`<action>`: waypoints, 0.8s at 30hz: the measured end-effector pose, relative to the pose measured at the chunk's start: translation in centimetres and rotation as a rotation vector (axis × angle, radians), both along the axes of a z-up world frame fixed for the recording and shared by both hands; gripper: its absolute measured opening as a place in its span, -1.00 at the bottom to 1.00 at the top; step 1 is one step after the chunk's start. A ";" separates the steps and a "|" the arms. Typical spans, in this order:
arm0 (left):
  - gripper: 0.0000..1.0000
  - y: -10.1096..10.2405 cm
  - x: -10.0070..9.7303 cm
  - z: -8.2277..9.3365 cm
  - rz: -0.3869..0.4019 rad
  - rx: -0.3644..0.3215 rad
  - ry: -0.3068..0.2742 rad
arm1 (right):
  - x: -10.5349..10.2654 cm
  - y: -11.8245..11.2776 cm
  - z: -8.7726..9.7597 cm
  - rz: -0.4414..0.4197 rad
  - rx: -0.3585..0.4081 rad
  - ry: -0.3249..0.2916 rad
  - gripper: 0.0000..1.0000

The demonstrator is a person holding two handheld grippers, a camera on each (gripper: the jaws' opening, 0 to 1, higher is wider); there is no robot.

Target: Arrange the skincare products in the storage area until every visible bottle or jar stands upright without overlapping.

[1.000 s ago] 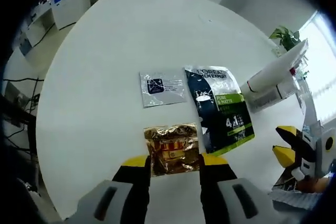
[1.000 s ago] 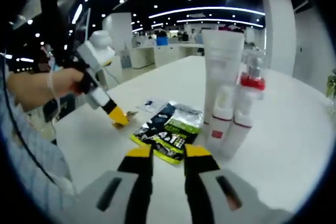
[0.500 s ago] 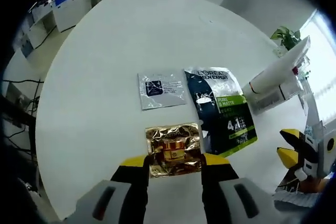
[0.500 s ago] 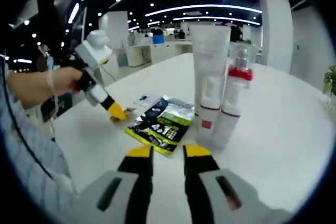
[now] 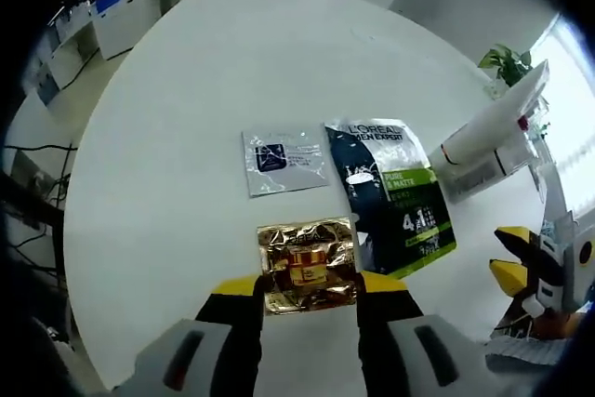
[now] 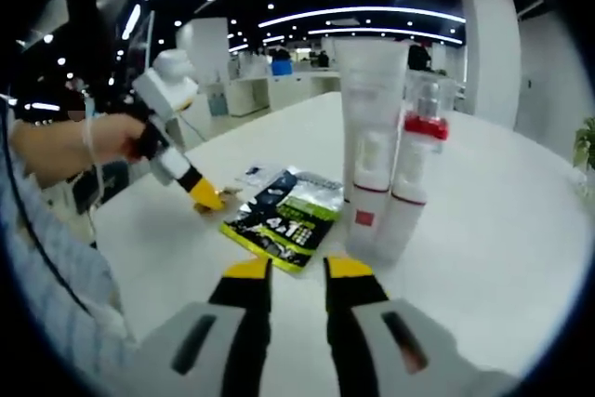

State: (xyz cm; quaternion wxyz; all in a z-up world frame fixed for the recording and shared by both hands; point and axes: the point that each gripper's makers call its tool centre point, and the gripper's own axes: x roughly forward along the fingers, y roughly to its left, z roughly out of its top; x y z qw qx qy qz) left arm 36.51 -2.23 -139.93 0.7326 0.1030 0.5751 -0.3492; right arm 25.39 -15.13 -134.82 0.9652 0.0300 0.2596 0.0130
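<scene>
fingers of the left gripper (image 5: 310,287) stand apart with yellow tips either side of the gold foil sachet (image 5: 306,265) lying flat on the white surface (image 5: 186,109), not yet pinching it; compared with a second ago they sit a touch closer around it, so a grasp looks near. the right gripper (image 6: 285,271) hangs released with nothing between its tips, and has eased back a little from the white tube (image 6: 370,137) and the red-capped bottle (image 6: 412,178), both upright and touching side by side. beside the gold sachet lie a dark green-and-black sachet (image 5: 395,194) just to its right and a silver sachet (image 5: 284,160) beyond it; these flat packs crowd the gold one, so lifting it cleanly needs care
</scene>
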 end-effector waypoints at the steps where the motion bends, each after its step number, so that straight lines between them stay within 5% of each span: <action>1: -0.19 0.0 0.0 0.0 0.001 0.000 0.001 | 0.0 0.0 -0.1 0.000 0.000 0.001 -0.59; 24: -0.10 -0.4 -0.1 0.1 -0.034 -0.015 -0.019 | 0.1 0.2 -0.4 0.008 0.023 0.003 -0.59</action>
